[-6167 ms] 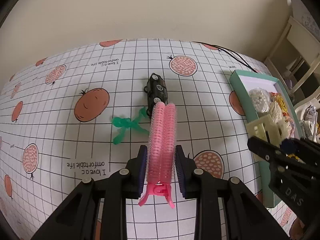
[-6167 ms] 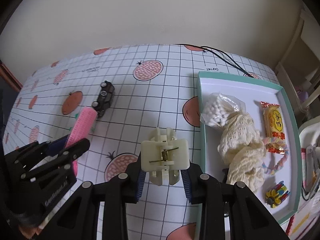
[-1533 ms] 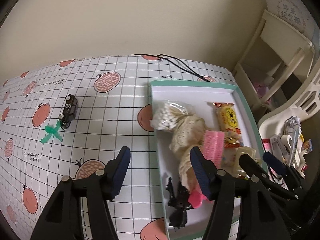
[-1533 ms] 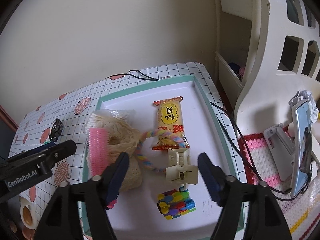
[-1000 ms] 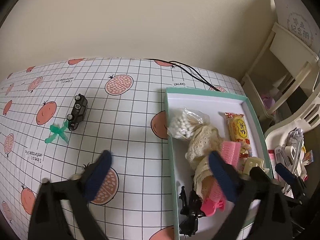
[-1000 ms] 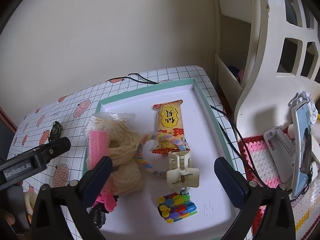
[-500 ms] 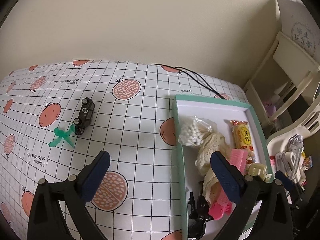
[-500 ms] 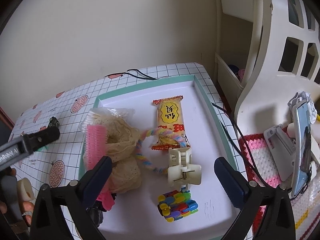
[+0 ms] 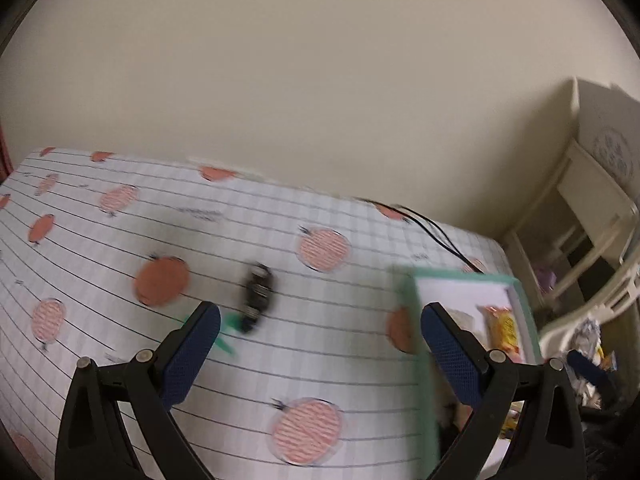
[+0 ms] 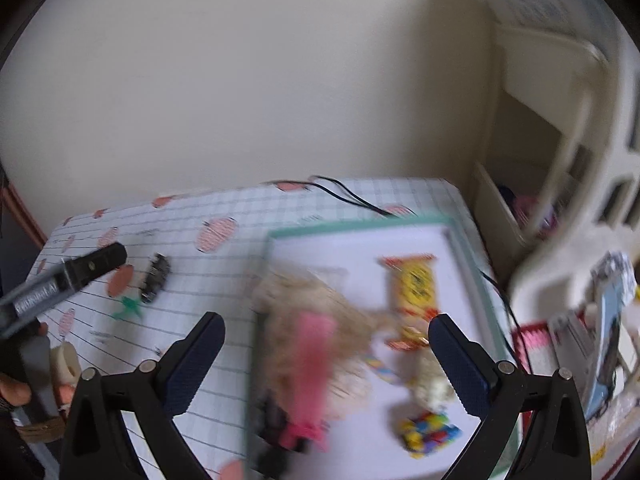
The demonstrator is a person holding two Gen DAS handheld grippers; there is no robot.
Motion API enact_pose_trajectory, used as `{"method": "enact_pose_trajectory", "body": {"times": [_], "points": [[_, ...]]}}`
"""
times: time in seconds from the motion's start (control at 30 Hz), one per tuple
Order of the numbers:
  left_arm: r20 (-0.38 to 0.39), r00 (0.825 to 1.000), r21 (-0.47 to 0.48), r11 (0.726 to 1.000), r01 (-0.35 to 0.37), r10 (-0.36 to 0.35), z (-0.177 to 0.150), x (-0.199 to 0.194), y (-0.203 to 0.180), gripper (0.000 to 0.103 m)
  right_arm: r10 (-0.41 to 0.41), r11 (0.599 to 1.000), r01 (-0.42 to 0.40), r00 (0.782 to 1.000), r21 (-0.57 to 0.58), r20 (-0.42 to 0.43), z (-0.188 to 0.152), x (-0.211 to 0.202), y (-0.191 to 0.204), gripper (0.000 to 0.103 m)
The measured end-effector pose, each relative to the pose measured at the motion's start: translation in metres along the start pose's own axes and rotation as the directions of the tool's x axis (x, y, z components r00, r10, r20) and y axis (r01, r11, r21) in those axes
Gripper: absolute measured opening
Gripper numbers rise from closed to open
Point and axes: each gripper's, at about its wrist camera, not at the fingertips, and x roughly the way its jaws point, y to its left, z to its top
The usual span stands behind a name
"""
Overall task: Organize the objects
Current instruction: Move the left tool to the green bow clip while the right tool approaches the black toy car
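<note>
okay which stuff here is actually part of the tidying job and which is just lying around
Part of the job:
tray
pink hair roller
snack packet
toy car
green figure

Just lying about:
black cable
white shelf unit
phone

A plain cream wall fills everything beyond my fingertips, evenly lit, no window showing. Below it lies the table, covered in a white grid cloth printed with orange fruit. A black cable runs off the far edge of the table toward the wall. Off to the right of my fingers stands a cream shelf unit with open compartments, tucked into the corner. Both views are smeared with blur, so finer detail in the shelves is lost.
</note>
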Motion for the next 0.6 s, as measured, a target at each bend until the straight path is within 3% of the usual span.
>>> {"method": "enact_pose_trajectory", "body": {"times": [0.3, 0.6], "points": [[0.027, 0.998, -0.082, 0.995, -0.060, 0.063, 0.012, -0.002, 0.085, 0.100, 0.060, 0.997, -0.061, 0.998, -0.044, -0.007, 0.034, 0.025, 0.077, 0.103], [0.002, 0.998, -0.113, 0.991, -0.064, 0.065, 0.007, 0.010, 0.120, 0.100, 0.075, 0.995, -0.081, 0.993, -0.065, -0.089, 0.048, 0.071, 0.127, 0.103]]}}
